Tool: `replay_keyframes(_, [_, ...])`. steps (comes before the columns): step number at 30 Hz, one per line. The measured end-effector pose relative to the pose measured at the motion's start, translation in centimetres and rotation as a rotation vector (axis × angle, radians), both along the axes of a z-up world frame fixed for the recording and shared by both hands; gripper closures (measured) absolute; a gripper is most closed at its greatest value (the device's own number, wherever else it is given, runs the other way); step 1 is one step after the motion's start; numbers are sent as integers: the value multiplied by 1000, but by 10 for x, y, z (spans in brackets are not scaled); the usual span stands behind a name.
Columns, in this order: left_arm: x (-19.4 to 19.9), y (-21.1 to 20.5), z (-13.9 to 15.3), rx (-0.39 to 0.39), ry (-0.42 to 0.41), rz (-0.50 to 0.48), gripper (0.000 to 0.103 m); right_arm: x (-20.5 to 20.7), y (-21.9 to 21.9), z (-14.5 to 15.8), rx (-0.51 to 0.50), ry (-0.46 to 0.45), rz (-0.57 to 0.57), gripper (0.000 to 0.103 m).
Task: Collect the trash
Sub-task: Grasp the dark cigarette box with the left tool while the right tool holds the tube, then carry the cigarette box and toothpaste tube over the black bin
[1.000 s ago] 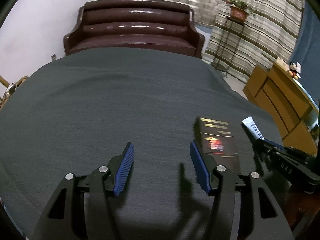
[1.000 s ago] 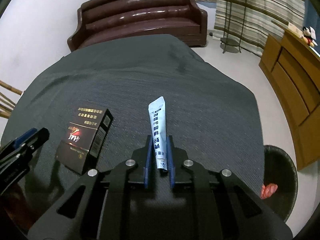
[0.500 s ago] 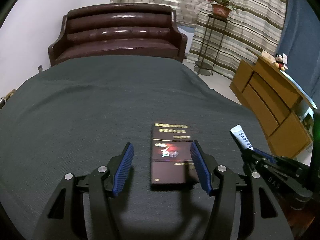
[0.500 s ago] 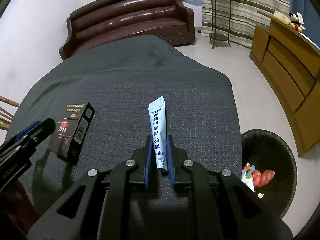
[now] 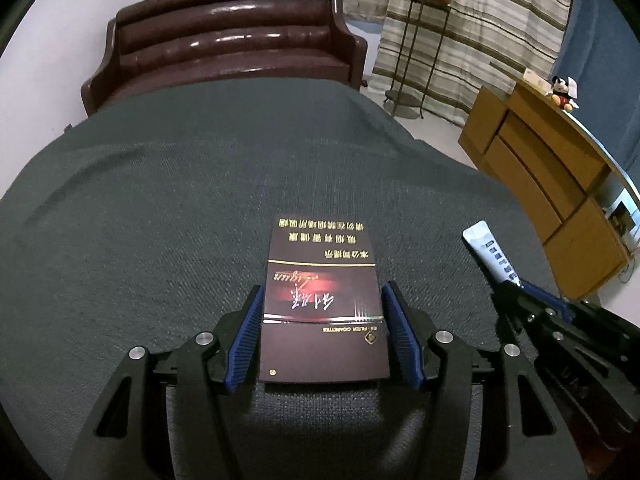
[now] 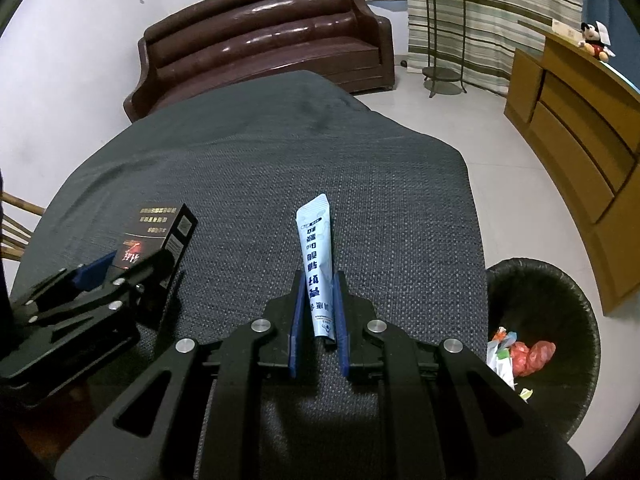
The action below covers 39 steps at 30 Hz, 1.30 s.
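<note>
A dark cigarette box lies flat on the grey cloth-covered table. My left gripper is open with its blue pads on either side of the box, close to its edges. The box and left gripper also show in the right wrist view. My right gripper is shut on a pale blue sachet, held above the table; the sachet also shows in the left wrist view. A black trash bin with wrappers inside stands on the floor to the right of the table.
A brown leather sofa stands beyond the table's far edge. A wooden cabinet with a plush toy on top lines the right wall. A metal plant stand stands before striped curtains.
My left gripper moved right and forward until the cigarette box came between its pads. My right gripper swung right with the sachet, bringing the bin further into view.
</note>
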State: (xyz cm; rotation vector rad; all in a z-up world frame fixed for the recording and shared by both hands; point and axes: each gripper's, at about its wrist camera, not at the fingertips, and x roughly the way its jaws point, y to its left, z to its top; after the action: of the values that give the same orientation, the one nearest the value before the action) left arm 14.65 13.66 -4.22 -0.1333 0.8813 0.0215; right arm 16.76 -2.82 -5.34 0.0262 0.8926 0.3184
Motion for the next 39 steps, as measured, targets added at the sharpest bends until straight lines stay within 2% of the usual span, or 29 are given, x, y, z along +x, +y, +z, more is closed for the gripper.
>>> replay_keyframes(14, [-11,-7,3,5,-27,-18,48,-1,-1,3,4,-6,-5,90])
replay_keyframes(22, [-28,-18,11,15,-63,-36,48,-16,-7,7,9,-29,-20,90])
replay_keyframes(30, [-47,-41,30,23,-121,-76,48,-39,-25,19,12,-69,-55,90])
replay_keyframes(39, [-59,-80,45,18,-176,-164,48,-67,-74,35,2,-125,-151,90])
